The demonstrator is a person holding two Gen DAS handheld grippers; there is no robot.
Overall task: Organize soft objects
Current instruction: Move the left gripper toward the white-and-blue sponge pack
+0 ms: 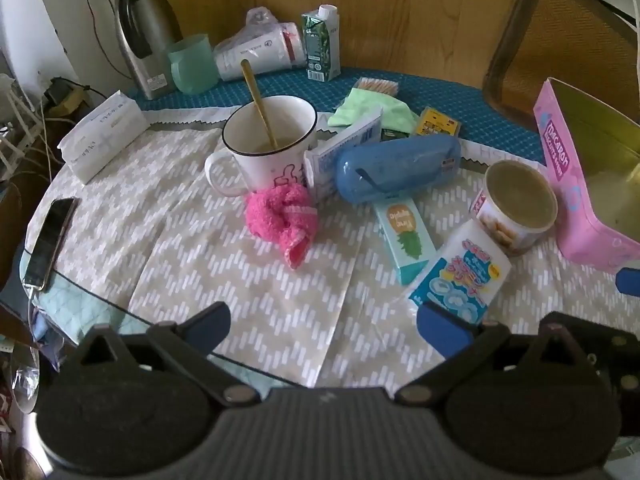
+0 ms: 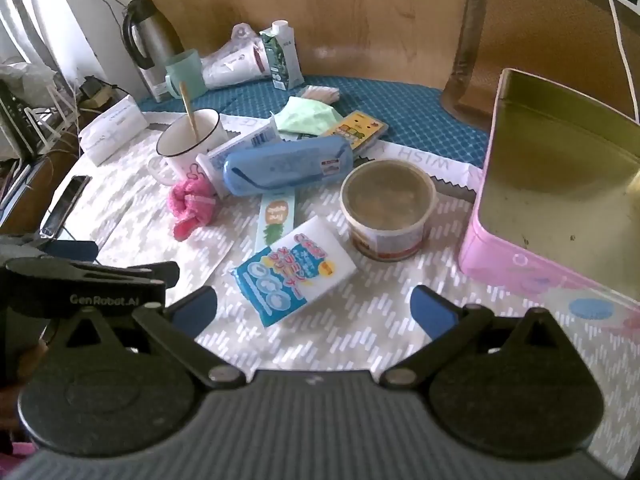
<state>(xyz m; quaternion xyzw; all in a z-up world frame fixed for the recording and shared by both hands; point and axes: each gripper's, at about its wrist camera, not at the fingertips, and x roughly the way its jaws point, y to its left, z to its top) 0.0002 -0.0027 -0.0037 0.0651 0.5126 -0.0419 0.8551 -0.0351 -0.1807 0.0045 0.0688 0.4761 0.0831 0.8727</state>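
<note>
A fluffy pink sock [image 1: 282, 216] lies on the table in front of the white mug [image 1: 268, 144]; it also shows in the right wrist view [image 2: 192, 206]. A light green cloth [image 1: 370, 110] lies behind the blue case [image 1: 398, 168], and shows in the right wrist view [image 2: 308, 116]. A white sponge pack [image 2: 296, 276] with a blue label lies close ahead of my right gripper [image 2: 314, 312]. An open pink tin box [image 2: 560, 200] stands at the right. My left gripper [image 1: 324, 324] is open and empty at the table's near edge. My right gripper is open and empty.
The round table [image 1: 160, 248] holds a phone [image 1: 50, 240], a tissue pack [image 1: 104, 140], a steel thermos [image 1: 144, 32], a green cup [image 1: 192, 62], a carton [image 1: 320, 42], a lidded tub [image 1: 518, 204], a pineapple box [image 1: 404, 236]. A chair [image 1: 560, 40] stands behind.
</note>
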